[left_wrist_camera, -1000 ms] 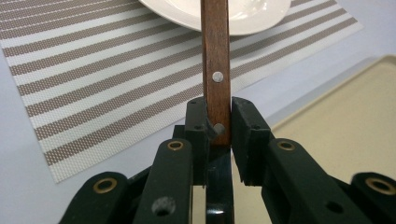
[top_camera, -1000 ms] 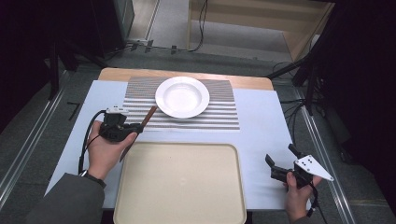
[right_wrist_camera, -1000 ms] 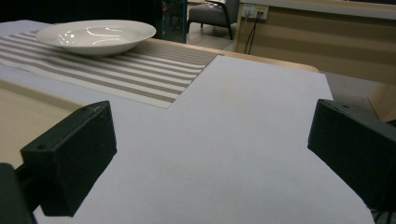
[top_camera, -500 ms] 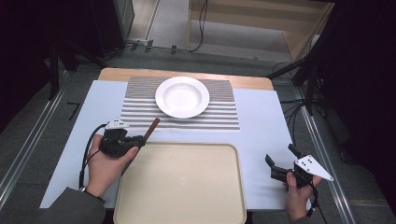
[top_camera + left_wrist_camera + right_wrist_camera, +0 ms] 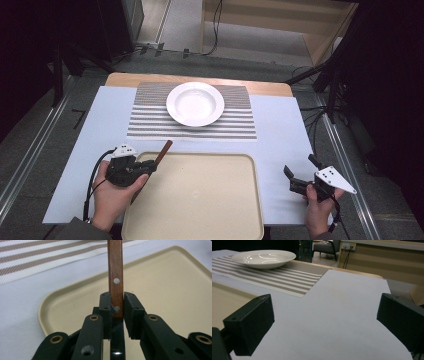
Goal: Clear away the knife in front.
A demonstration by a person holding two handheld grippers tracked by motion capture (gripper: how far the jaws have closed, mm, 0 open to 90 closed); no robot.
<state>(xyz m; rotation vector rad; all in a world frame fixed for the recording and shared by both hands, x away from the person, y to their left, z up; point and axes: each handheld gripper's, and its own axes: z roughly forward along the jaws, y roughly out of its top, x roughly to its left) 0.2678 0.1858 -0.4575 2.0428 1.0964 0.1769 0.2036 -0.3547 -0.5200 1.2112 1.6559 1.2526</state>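
Note:
My left gripper (image 5: 148, 167) is over the near-left of the table, at the far left corner of the beige tray (image 5: 200, 200). It is shut on a wooden-handled utensil (image 5: 164, 150). In the left gripper view the riveted brown handle (image 5: 115, 270) sticks out forward between the two jaws of the left gripper (image 5: 117, 307), above the tray (image 5: 162, 290). The utensil's other end is hidden under the gripper. My right gripper (image 5: 300, 166) hovers to the right of the tray, open with nothing between its jaws; the right gripper (image 5: 324, 322) faces bare white table cover.
A white plate (image 5: 195, 103) sits on a striped placemat (image 5: 150, 122) at the far middle of the table; the plate (image 5: 263, 258) and placemat (image 5: 287, 275) lie ahead and left in the right gripper view. White cover (image 5: 100, 130) spreads around the tray.
My left gripper has carried the wooden-handled utensil from beside the placemat toward the person and rightward to the tray's far left corner. The right gripper has stayed still.

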